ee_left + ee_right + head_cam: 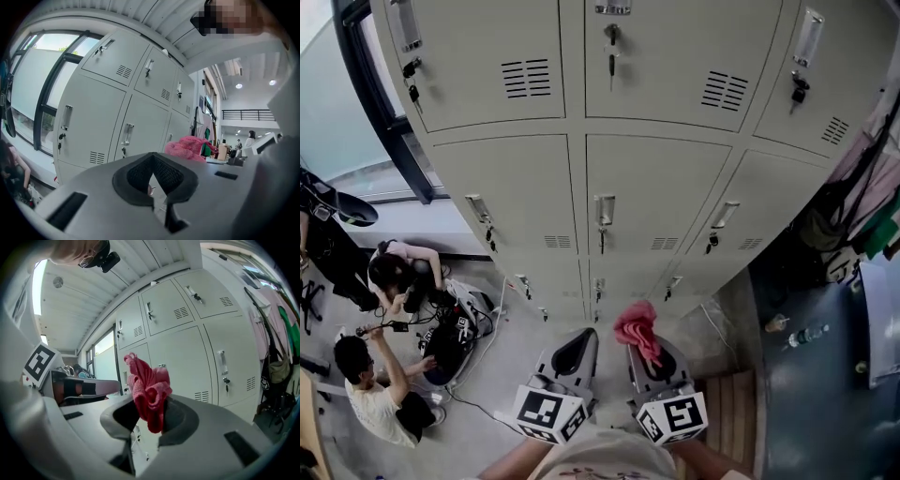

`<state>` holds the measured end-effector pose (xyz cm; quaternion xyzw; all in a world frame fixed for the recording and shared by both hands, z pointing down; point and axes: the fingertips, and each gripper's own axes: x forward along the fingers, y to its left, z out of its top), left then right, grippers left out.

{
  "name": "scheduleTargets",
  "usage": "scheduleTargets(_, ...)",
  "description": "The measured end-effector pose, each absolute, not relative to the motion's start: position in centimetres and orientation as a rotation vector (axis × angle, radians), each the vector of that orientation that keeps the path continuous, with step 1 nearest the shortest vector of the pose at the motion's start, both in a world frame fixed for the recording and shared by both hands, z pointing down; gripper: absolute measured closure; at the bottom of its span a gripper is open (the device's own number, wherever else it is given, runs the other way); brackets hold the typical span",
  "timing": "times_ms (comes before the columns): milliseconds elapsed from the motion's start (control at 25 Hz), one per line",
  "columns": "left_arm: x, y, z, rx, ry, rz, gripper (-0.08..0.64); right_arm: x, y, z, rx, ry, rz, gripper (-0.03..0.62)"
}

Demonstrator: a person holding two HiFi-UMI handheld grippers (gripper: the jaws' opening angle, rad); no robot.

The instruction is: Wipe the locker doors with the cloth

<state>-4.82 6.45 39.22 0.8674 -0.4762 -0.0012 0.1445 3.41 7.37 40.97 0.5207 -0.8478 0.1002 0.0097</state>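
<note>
Head view looks down on the right gripper (651,354), whose jaws are clamped on a bunched pink cloth (637,327) held just short of the grey locker doors (656,187), not touching them. Right gripper view confirms it: the cloth (147,390) sticks up from between the pressed-together jaws of that gripper (150,405). Beside it the left gripper (574,354) has its jaws closed with nothing between them, as the left gripper view (152,161) shows. Keys hang from several door locks. To the left, two people (380,375) sit on the floor among cables, near a dark window frame (380,103). To the right, hanging clothes and bags (858,202) crowd the lockers' end, and a bottle (807,335) lies on the floor.
</note>
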Motion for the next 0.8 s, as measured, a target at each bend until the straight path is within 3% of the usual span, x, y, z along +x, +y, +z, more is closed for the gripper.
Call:
scheduleTargets(400,-8.2,-3.3,38.3,2.546,-1.320,-0.040,0.555,1.0,-2.2,40.0,1.706,-2.577,0.198,0.492)
scheduleTargets(800,-6.9,-8.1,36.8,2.591,-1.253,-0.077,0.555,3.6,-7.5,37.0,1.807,-2.523,0.088,0.494)
